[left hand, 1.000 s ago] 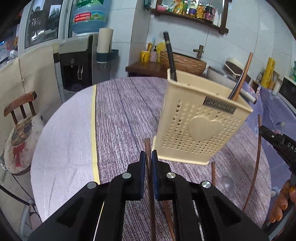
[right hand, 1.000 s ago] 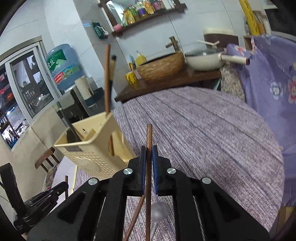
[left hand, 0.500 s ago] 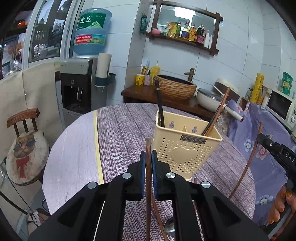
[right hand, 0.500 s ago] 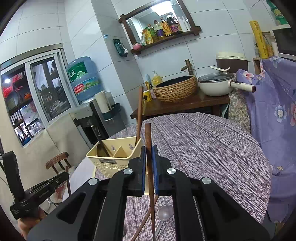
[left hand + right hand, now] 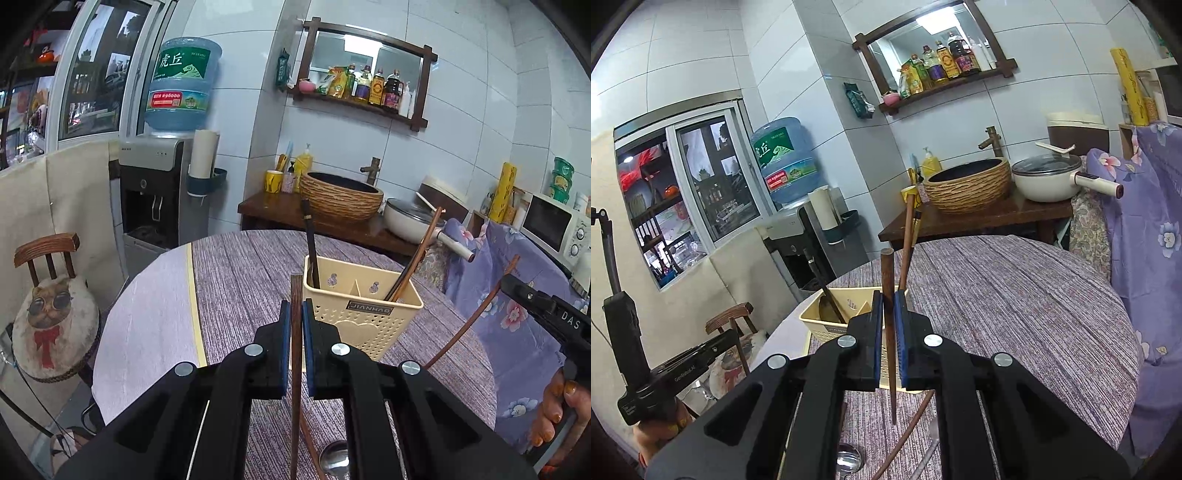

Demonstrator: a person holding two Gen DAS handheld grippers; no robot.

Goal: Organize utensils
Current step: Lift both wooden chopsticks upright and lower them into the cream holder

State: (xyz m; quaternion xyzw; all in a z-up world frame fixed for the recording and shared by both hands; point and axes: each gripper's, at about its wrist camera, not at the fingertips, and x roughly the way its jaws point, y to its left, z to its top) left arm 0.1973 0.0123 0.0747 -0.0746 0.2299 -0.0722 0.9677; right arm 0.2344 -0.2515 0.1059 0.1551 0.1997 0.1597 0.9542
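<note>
My left gripper is shut on a brown wooden chopstick held upright, just in front of a cream perforated utensil holder on the round table. The holder contains a dark-handled utensil on its left and brown chopsticks on its right. My right gripper is shut on another brown chopstick, above and near the same holder. In the left wrist view the right gripper appears at the far right with its chopstick hanging down. A spoon lies on the cloth below.
The table has a purple striped cloth with a pale bare strip on the left. A chair with a cat cushion stands left. Behind are a water dispenser, a woven basin and a pot. A flowered cloth hangs right.
Both grippers have risen with their chopsticks and tilted less steeply down. The holder now looks smaller and lower, its open top is visible, and more of the back wall shows.
</note>
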